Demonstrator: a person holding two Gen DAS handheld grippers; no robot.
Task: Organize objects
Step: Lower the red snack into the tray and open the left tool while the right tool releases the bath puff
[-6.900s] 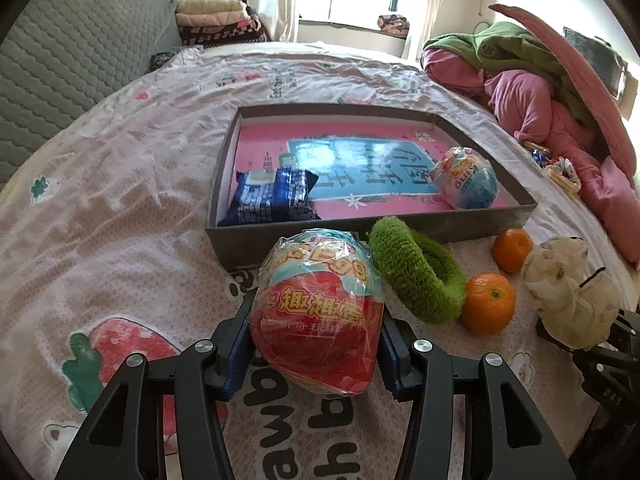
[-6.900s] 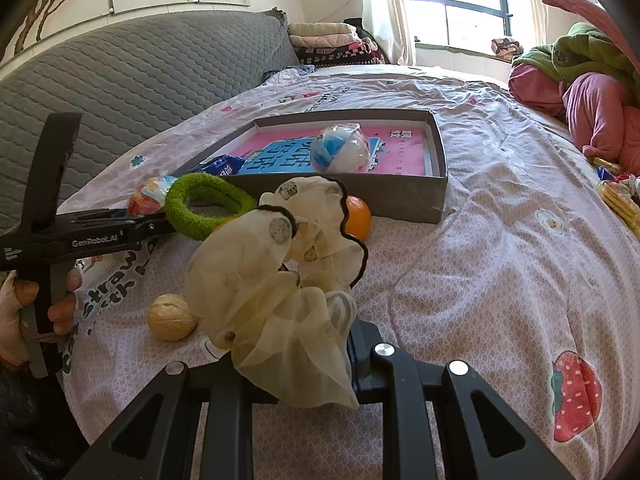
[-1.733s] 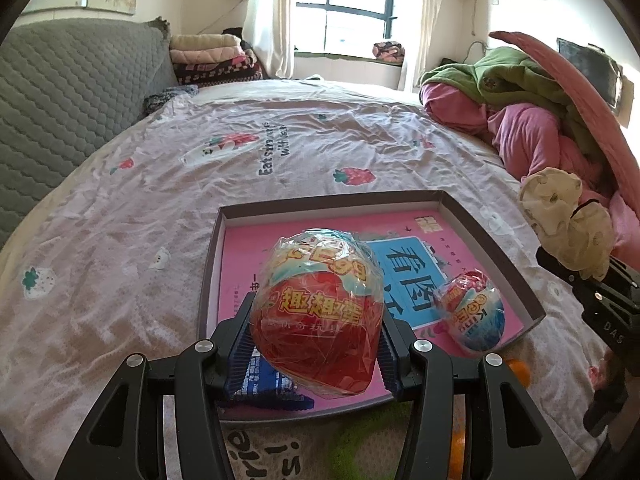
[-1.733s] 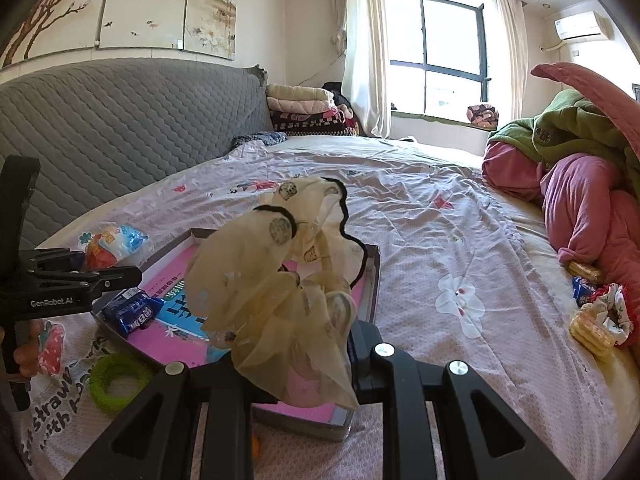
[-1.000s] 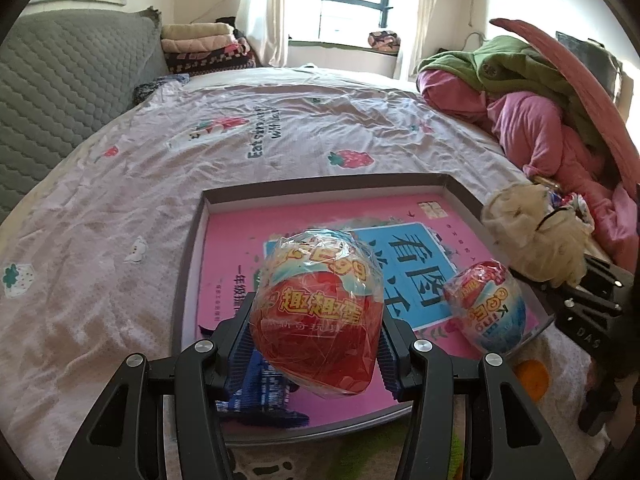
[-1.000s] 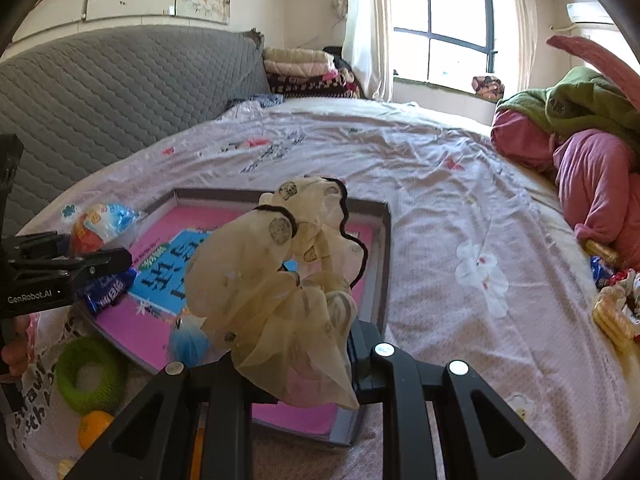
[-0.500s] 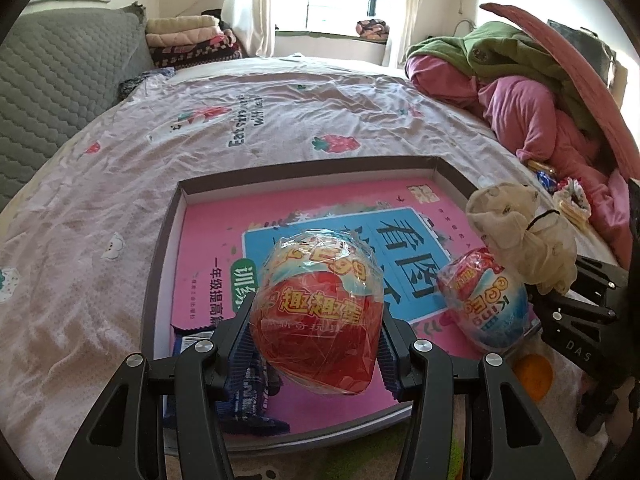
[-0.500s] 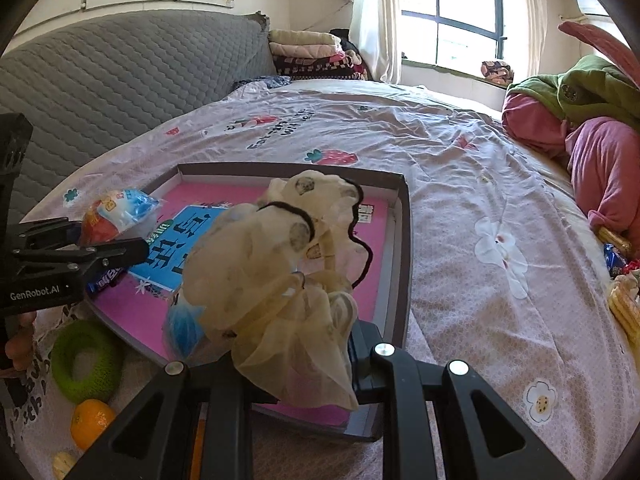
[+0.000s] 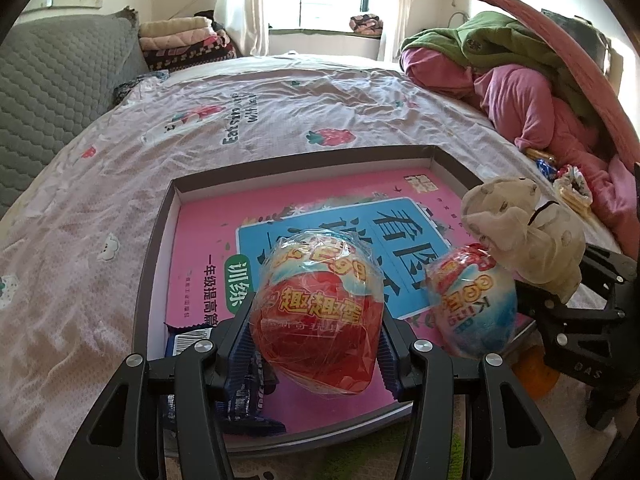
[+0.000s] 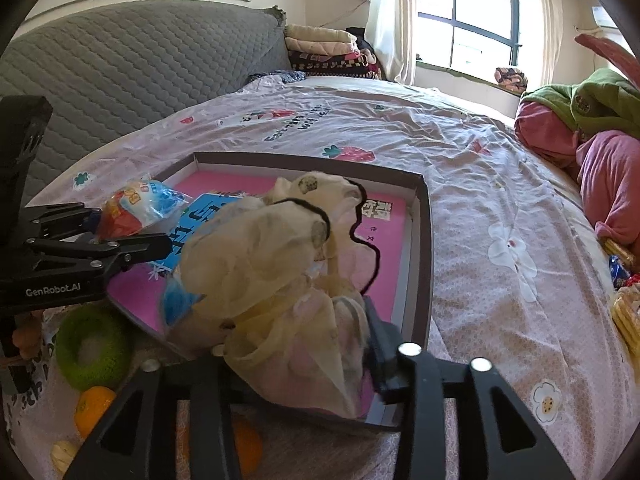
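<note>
My left gripper (image 9: pixel 318 340) is shut on a red wrapped toy egg (image 9: pixel 318 316) and holds it over the near part of the grey box (image 9: pixel 160 216) with a pink book inside. It also shows in the right wrist view (image 10: pixel 132 208). A blue toy egg (image 9: pixel 472 312) lies in the box at the right. My right gripper (image 10: pixel 288 344) stands wide open with the cream scrunchie (image 10: pixel 280 264) loose between its fingers, over the box's near corner (image 10: pixel 420 264). The scrunchie also shows in the left wrist view (image 9: pixel 524 232).
A blue snack packet (image 9: pixel 188 340) lies in the box's near left corner. A green scrunchie (image 10: pixel 92 348), oranges (image 10: pixel 92 404) and a walnut (image 10: pixel 64 454) lie on the bed in front of the box. Pink and green bedding (image 9: pixel 540 92) is heaped at the right.
My right gripper's jaws have spread apart and the cream scrunchie has slumped down over the box. My left gripper has sunk a little lower over the box with the red egg.
</note>
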